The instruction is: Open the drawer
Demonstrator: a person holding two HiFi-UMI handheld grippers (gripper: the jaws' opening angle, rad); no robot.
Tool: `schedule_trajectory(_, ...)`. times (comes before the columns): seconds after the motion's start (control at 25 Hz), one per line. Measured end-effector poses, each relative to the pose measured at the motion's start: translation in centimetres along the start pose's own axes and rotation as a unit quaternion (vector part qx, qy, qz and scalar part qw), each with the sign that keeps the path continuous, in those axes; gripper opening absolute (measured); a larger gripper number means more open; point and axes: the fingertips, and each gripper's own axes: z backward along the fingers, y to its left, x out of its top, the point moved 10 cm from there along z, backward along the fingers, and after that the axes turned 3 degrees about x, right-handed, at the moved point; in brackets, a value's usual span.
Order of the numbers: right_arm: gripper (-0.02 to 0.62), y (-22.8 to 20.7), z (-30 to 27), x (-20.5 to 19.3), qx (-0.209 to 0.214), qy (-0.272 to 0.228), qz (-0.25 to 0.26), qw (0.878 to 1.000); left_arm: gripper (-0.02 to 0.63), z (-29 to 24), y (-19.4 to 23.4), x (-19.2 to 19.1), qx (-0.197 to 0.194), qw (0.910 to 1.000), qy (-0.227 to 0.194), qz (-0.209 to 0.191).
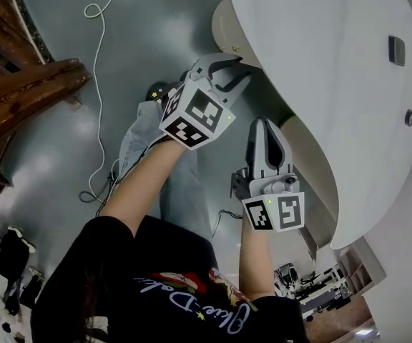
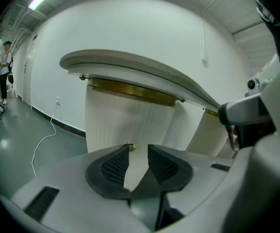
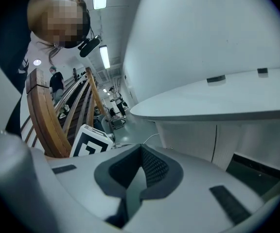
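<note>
— Looking along the left gripper (image 2: pixel 139 165), how do its jaws stand?

— Apart, released, with nothing pinched; a small brass knob (image 2: pixel 130 146) shows just past the tip of the left-hand pad (image 2: pixel 114 166); whether it touches the pad I cannot tell.

— And the knob belongs to what?

— To the drawer front (image 2: pixel 123 123), a cream ribbed panel straight ahead of the jaws; it sits under a brass strip (image 2: pixel 132 92) and the curved white desk top (image 2: pixel 140 68); from the head view the left gripper (image 1: pixel 229 76) points at that same panel (image 1: pixel 224 21), below the top's edge (image 1: pixel 320 63).

— The right gripper (image 3: pixel 141 165)?

— Clenched, pads together, nothing between them; it faces the desk's white side below the top; in the head view the right gripper (image 1: pixel 267 128) hangs just beside the left one, nearer the person, apart from the drawer front.

— Further out?

— Grey floor (image 1: pixel 141 41); a white cable (image 1: pixel 97 27) trailing over it; a wooden rail (image 1: pixel 27 91) off to the left.
</note>
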Motion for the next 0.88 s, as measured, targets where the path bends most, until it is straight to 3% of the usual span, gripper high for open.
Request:
schedule_trajectory(0.48,0.000,-0.7,-0.2,0.1,-0.019,-0.003,-0.023,1.000,0.134,-4.2,1.2,-0.3,0.004,0.9998,0.020,-0.003)
schedule_trajectory(0.88,0.000,-0.9,0.1,0.4,-0.028,-0.001,-0.023,0.999,0.153,-6.5,1.6,-1.0,-0.005,0.9993,0.029,0.025)
